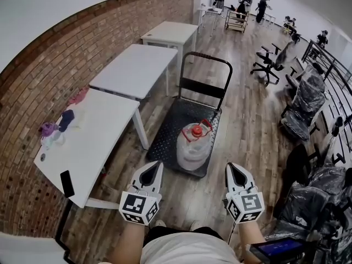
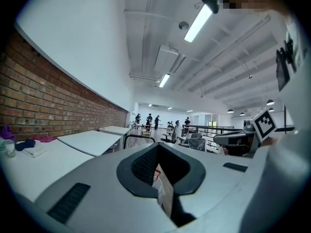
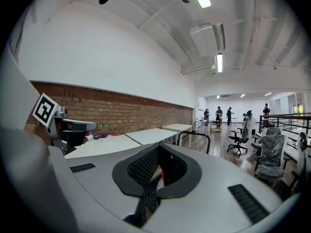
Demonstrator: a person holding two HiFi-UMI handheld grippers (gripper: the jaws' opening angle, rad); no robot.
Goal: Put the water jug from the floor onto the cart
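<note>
The clear water jug [image 1: 193,146] with a red cap stands upright on the near end of the black flat cart [image 1: 168,131]. The cart's push handle [image 1: 206,59] rises at its far end. Both grippers hover short of the cart's near edge, apart from the jug. My left gripper [image 1: 154,165] is down to the jug's left and my right gripper [image 1: 231,166] down to its right. Each has its jaws together with nothing held. In the left gripper view a bit of the jug [image 2: 163,188] shows through the left gripper [image 2: 159,152]. The right gripper [image 3: 158,149] points level down the room.
White tables [image 1: 137,67] line the brick wall on the left; the nearest [image 1: 88,142] carries a phone and small items. Plastic-wrapped chairs [image 1: 302,109] and a railing crowd the right side. An office chair [image 1: 272,62] stands beyond the cart. People work at the far end.
</note>
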